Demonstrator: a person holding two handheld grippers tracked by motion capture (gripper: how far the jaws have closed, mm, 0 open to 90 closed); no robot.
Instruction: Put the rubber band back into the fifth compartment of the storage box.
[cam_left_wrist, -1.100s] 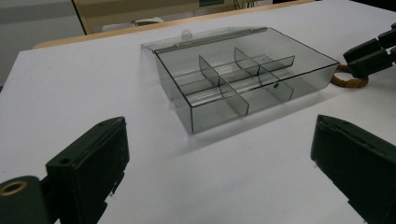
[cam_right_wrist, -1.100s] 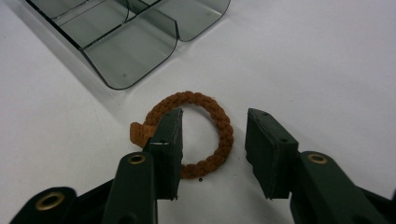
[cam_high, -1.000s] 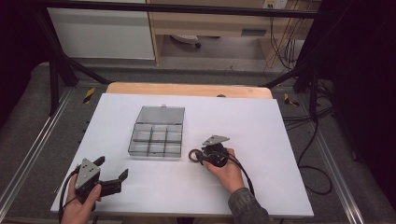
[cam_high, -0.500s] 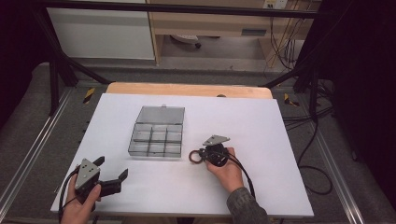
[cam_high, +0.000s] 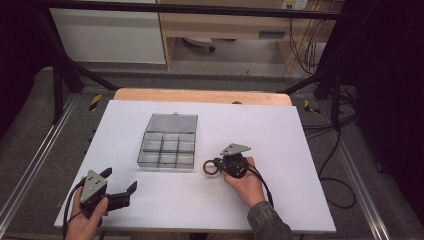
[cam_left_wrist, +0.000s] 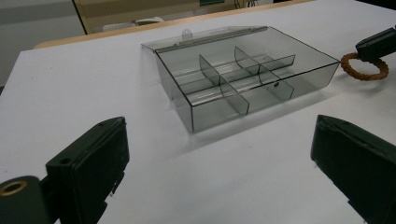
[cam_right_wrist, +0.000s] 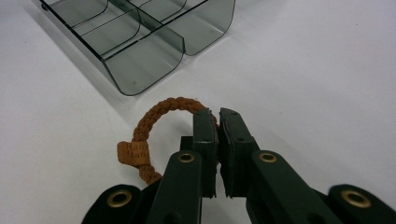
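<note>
A brown braided cord ring (cam_right_wrist: 154, 114) with a small tag lies on the white table, right of the clear divided box (cam_high: 150, 150). My right gripper (cam_right_wrist: 215, 112) is shut on the ring's right side, with the cord pinched between its pads. From above, that right gripper (cam_high: 216, 164) points left with the ring (cam_high: 209, 168) at its tip. My left gripper (cam_high: 120, 179) rests near the table's front left with its jaws wide apart and nothing between them. In the left gripper view, the left gripper (cam_left_wrist: 219, 125) faces the box (cam_left_wrist: 219, 114), and the ring (cam_left_wrist: 364, 70) sits beyond it.
The box's lid (cam_high: 172, 121) lies open flat behind its compartments, which look empty. A wooden board edge (cam_high: 200, 95) runs along the table's far side. Metal rails (cam_high: 350, 175) flank the table, and cables (cam_high: 330, 150) hang at the right.
The right hand has shifted very slightly by the ring. The left hand and the box have not moved.
</note>
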